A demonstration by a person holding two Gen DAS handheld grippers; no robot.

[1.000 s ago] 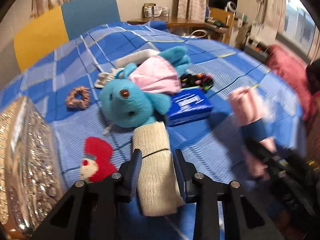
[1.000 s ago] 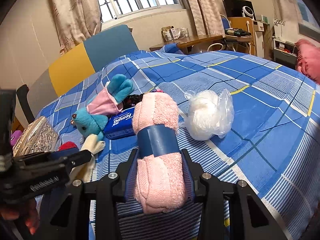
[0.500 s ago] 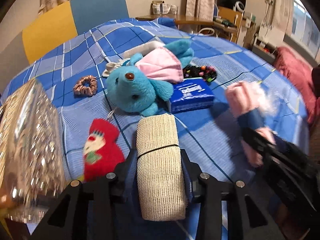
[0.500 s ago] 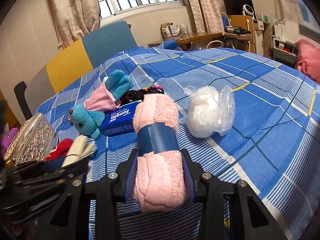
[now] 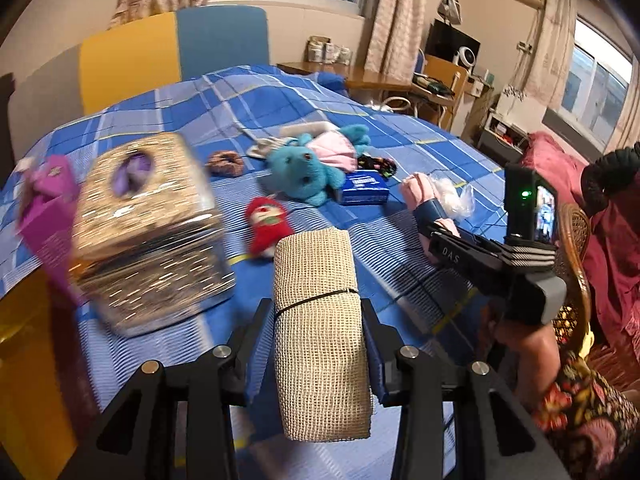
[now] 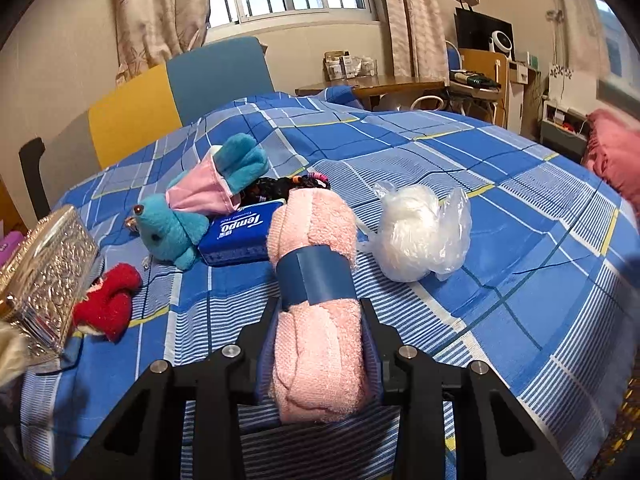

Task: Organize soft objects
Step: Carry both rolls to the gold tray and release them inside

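beige mesh roll point(image 5: 320, 332) clamped in left gripper point(image 5: 318, 330), held above the blue plaid bed point(image 5: 224, 108) just right of the silver embossed box point(image 5: 148, 232). pink towel roll point(image 6: 316, 300) with blue band clamped in right gripper point(image 6: 318, 338), also above the bed. past it: blue plush point(image 6: 192, 216), tempo tissue pack point(image 6: 236, 236), bagged white fluff point(image 6: 420, 236), red plush point(image 6: 108, 300) by the box.

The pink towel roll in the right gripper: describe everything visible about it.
The pink towel roll is a terry-cloth bundle, rolled lengthwise into a fat cylinder and bound near its middle by a blue band. It points forward along the right gripper, clamped between both fingers, which press its sides below the band. It appears held above the blue plaid bedcover. The left wrist view shows it from the side.
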